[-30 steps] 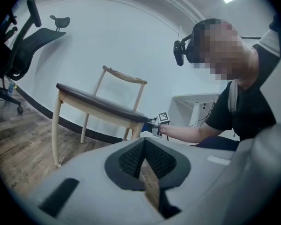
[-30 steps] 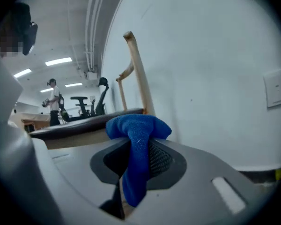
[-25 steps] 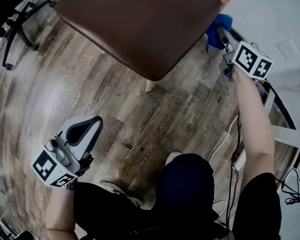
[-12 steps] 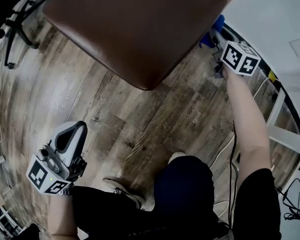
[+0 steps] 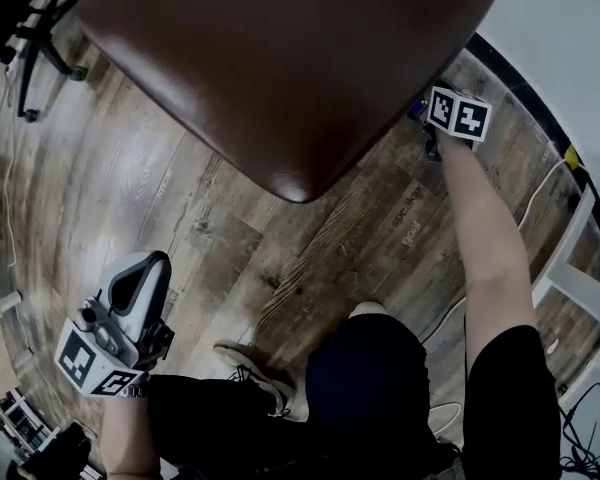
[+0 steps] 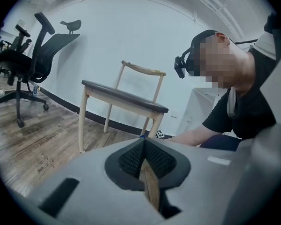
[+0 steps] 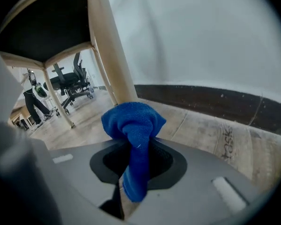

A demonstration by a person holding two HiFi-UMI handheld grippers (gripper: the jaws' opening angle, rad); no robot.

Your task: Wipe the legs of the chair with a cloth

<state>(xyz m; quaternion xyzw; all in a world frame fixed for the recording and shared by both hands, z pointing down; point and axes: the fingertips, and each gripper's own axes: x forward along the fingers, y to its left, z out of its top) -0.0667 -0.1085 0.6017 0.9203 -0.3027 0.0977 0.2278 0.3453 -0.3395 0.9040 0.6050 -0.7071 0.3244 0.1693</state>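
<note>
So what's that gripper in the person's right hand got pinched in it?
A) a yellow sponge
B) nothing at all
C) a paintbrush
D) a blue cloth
D: in the right gripper view, the right gripper is closed on a bunched blue cloth, with a pale chair leg rising behind it.

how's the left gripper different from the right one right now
The right gripper is clamped on a blue cloth, while the left gripper is shut with nothing between its jaws. The right gripper sits close beside a chair leg under the seat, while the left gripper is held off at the person's left side, well clear of the chair. Both have their jaws together.
</note>
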